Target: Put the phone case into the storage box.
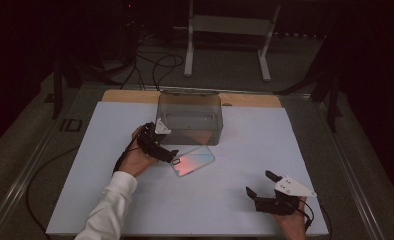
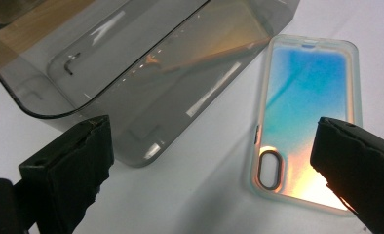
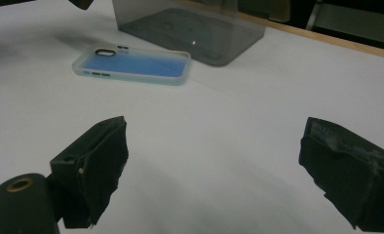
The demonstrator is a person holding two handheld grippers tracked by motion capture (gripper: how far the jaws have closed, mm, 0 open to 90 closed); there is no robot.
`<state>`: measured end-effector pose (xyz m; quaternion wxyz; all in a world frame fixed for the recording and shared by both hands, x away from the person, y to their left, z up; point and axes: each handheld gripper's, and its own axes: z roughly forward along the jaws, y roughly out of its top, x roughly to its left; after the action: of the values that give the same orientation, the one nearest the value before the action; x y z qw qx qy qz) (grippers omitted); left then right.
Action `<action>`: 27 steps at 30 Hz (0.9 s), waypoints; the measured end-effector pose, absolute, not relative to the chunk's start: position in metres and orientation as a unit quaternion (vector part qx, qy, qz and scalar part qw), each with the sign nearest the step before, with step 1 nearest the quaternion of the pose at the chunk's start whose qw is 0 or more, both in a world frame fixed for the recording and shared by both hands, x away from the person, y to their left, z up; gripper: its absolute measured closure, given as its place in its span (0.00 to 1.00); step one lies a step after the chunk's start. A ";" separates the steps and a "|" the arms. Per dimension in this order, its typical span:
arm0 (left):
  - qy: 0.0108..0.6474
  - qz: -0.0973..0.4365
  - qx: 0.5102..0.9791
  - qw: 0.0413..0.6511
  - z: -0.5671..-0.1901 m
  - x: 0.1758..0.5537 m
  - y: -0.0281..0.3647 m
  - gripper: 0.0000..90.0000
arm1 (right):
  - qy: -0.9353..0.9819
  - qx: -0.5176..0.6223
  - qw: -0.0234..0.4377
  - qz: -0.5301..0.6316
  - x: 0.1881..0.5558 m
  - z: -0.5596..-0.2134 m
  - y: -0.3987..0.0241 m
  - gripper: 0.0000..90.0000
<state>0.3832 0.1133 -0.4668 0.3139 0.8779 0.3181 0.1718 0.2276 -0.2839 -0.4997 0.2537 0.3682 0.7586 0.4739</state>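
One iridescent phone case (image 1: 194,161) on the white table sheet (image 1: 135,200). One smoky translucent plastic box (image 1: 189,118), with one small bent metal piece, perhaps a hex key (image 2: 71,64), inside. Two handheld grippers: left gripper (image 1: 166,153), right gripper (image 1: 261,184). Two hands; one white sleeve (image 1: 108,207).

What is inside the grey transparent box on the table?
The grey box seems to hold one small L-shaped key, lying on its floor. Reflections on the walls may hide more.
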 end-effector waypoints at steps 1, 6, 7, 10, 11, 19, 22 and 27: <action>0.318 0.170 0.878 0.314 -0.467 0.383 0.113 0.03 | 0.759 0.368 0.254 0.474 0.228 -0.500 -0.284 0.12; 0.317 0.161 0.882 0.310 -0.470 0.384 0.109 0.03 | 0.759 0.368 0.253 0.473 0.228 -0.500 -0.284 0.12; 0.316 0.158 0.883 0.310 -0.471 0.385 0.108 0.04 | 0.760 0.368 0.253 0.473 0.228 -0.500 -0.284 0.12; 0.315 0.150 0.886 0.305 -0.474 0.386 0.106 0.04 | 0.760 0.368 0.253 0.473 0.228 -0.500 -0.284 0.12; 0.314 0.149 0.887 0.304 -0.474 0.386 0.105 0.04 | 0.760 0.368 0.253 0.472 0.228 -0.500 -0.284 0.12; 0.315 0.127 0.893 0.296 -0.479 0.388 0.101 0.06 | 0.760 0.368 0.252 0.472 0.228 -0.500 -0.284 0.12; 0.318 0.120 0.893 0.294 -0.481 0.390 0.100 0.06 | 0.760 0.369 0.252 0.472 0.228 -0.500 -0.284 0.12; 0.318 0.116 0.895 0.291 -0.482 0.391 0.098 0.07 | 0.760 0.368 0.252 0.472 0.228 -0.500 -0.284 0.12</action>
<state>0.3905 0.0979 -0.4823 0.2907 0.8950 0.3178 0.1160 0.2278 -0.2836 -0.5000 0.2524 0.3685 0.7600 0.4721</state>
